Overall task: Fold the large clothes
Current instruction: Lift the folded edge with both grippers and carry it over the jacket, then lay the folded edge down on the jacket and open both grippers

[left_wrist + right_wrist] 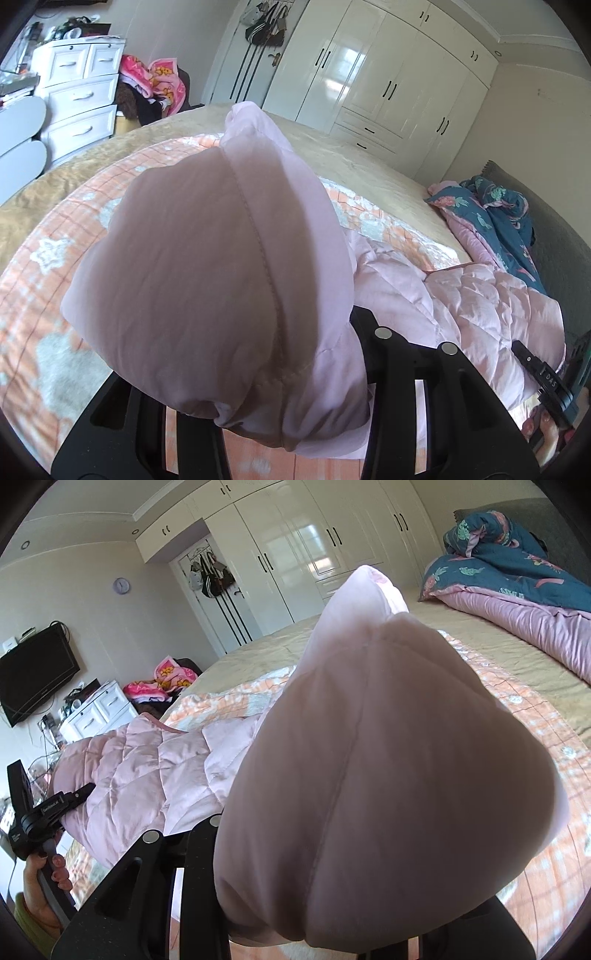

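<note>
Left gripper (295, 369): you had it clamped on the pink jacket (207, 258).
Right gripper (295, 867): likewise gripping the jacket, fabric bunched over its fingers.
Bed (351, 162): jacket's quilted body lay there.

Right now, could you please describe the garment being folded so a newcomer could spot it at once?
Start at the wide bed with its tan bedspread and the peach checked blanket over it. There lies the pale pink quilted puffer jacket, diamond-stitched. Unlike the teal floral duvet by the headboard, it is plain, unprinted.
</note>
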Demonstrator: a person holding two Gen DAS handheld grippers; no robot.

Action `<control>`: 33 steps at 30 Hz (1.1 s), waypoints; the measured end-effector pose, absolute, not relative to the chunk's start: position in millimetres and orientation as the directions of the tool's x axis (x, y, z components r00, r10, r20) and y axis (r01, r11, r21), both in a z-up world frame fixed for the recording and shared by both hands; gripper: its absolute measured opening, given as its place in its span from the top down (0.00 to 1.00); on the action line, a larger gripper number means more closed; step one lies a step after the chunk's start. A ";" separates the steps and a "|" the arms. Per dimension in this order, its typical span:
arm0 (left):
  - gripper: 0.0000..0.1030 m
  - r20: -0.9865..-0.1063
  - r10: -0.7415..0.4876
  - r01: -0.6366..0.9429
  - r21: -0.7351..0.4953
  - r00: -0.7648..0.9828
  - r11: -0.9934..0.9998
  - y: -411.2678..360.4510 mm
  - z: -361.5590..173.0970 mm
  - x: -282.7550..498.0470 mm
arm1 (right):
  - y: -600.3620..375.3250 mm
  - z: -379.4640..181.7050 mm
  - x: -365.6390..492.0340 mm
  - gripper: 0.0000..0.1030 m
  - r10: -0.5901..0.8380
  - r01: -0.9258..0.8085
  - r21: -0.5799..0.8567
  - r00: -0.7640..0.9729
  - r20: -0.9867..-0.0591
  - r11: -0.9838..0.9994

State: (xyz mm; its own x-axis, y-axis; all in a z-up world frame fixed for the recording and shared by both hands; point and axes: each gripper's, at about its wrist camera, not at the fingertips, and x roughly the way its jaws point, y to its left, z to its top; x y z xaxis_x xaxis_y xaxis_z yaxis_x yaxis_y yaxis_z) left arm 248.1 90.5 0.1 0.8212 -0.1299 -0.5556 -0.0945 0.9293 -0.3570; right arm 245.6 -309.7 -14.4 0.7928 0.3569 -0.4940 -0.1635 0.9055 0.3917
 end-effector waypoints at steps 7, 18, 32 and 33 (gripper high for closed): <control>0.69 -0.565 -0.124 -0.095 -0.343 0.816 0.935 89.9 1.5 203.9 | -311.5 -14.4 202.2 0.70 0.358 -0.152 0.401 0.783 -0.508 0.903; 0.69 -0.590 -0.124 -0.094 -0.326 0.798 0.941 94.4 -0.4 155.9 | -316.9 -10.8 147.3 0.70 0.356 -0.125 0.426 0.775 -0.522 0.896; 0.62 -0.652 -0.103 -0.144 -0.313 0.751 0.939 102.1 -37.7 123.7 | -335.3 -48.1 125.6 0.63 0.345 0.018 0.516 0.722 -0.599 0.857; 0.62 -0.654 -0.102 -0.146 -0.314 0.749 0.938 103.0 -39.3 122.6 | -337.4 -53.0 125.5 0.62 0.346 0.036 0.525 0.715 -0.608 0.850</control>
